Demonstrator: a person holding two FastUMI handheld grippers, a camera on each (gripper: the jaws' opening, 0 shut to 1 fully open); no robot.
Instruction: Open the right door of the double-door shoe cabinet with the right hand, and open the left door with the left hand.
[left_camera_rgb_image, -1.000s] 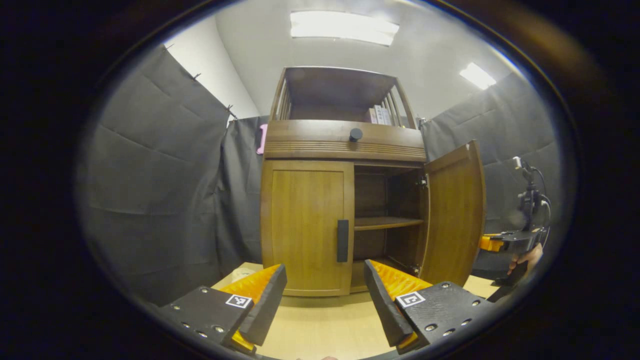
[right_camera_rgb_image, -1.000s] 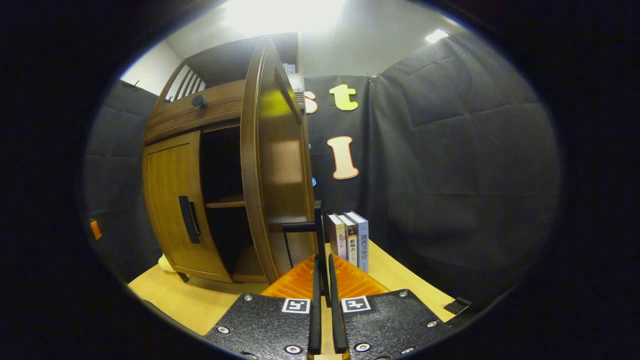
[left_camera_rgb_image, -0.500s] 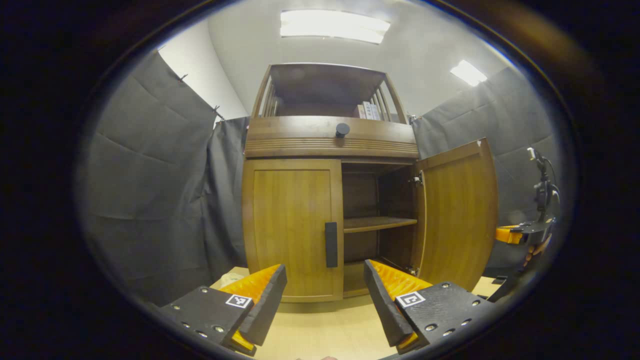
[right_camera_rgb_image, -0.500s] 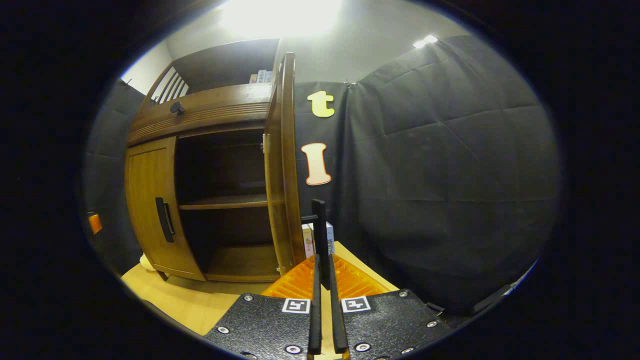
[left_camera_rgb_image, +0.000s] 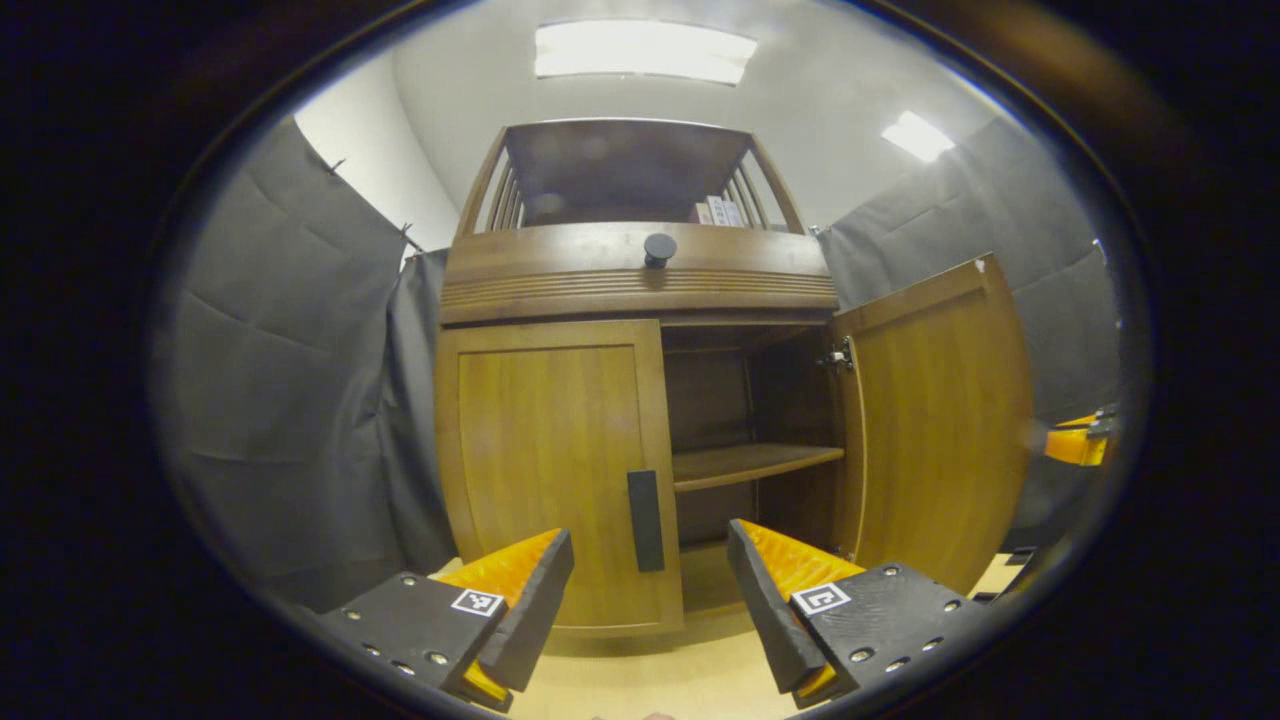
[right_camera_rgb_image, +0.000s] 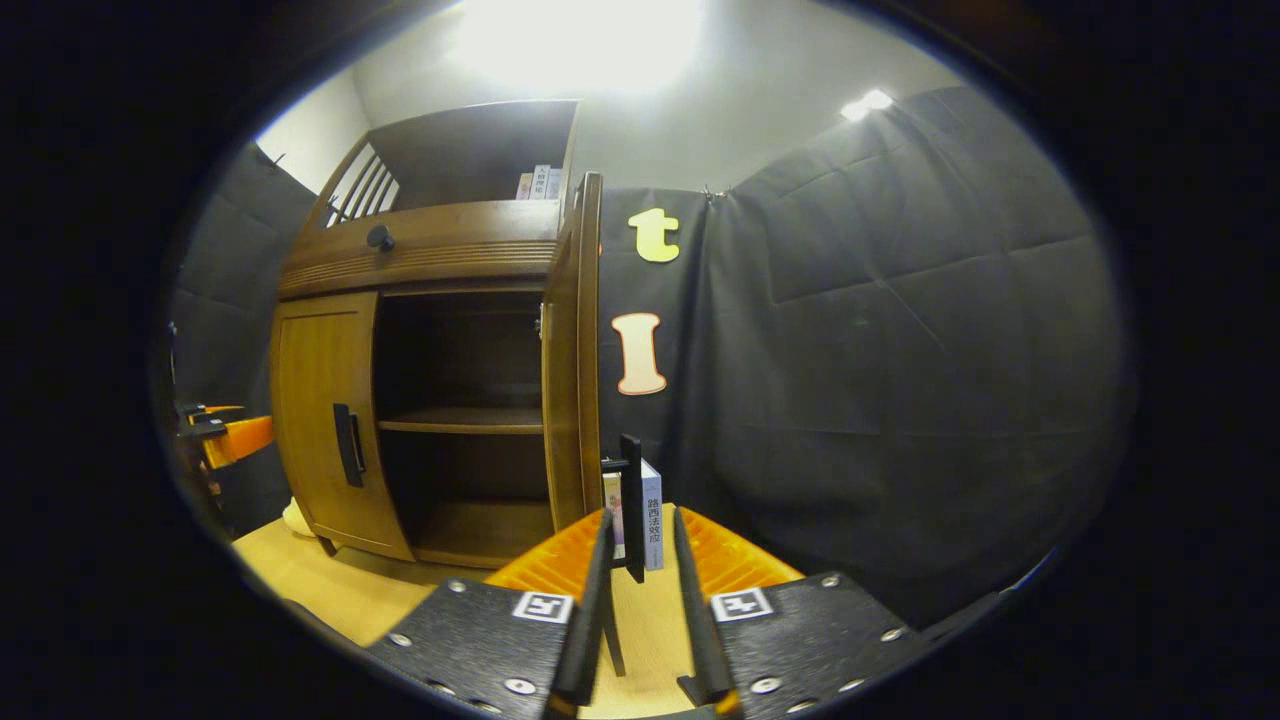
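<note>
The wooden shoe cabinet (left_camera_rgb_image: 640, 275) fills the left gripper view. Its left door (left_camera_rgb_image: 545, 460) is closed, with a black vertical handle (left_camera_rgb_image: 645, 520). My left gripper (left_camera_rgb_image: 650, 545) is open, a short way in front of that handle and not touching it. The right door (left_camera_rgb_image: 940, 420) stands swung wide open, showing a dark inside with a shelf (left_camera_rgb_image: 750, 462). In the right gripper view this right door (right_camera_rgb_image: 575, 380) is edge-on. Its black handle (right_camera_rgb_image: 631, 500) stands between the slightly parted fingers of my right gripper (right_camera_rgb_image: 641, 520), which is open.
The cabinet stands on a pale wooden table (right_camera_rgb_image: 300, 580). Books (right_camera_rgb_image: 650, 515) stand upright behind the open door, with more on the top shelf (left_camera_rgb_image: 715, 212). A drawer knob (left_camera_rgb_image: 658, 247) juts out above the doors. The left gripper's body (right_camera_rgb_image: 225, 435) is at the far left.
The right door has swung further open. My right gripper's fingers, shut on its handle before, have parted. My left gripper has moved closer to the left door's handle.
</note>
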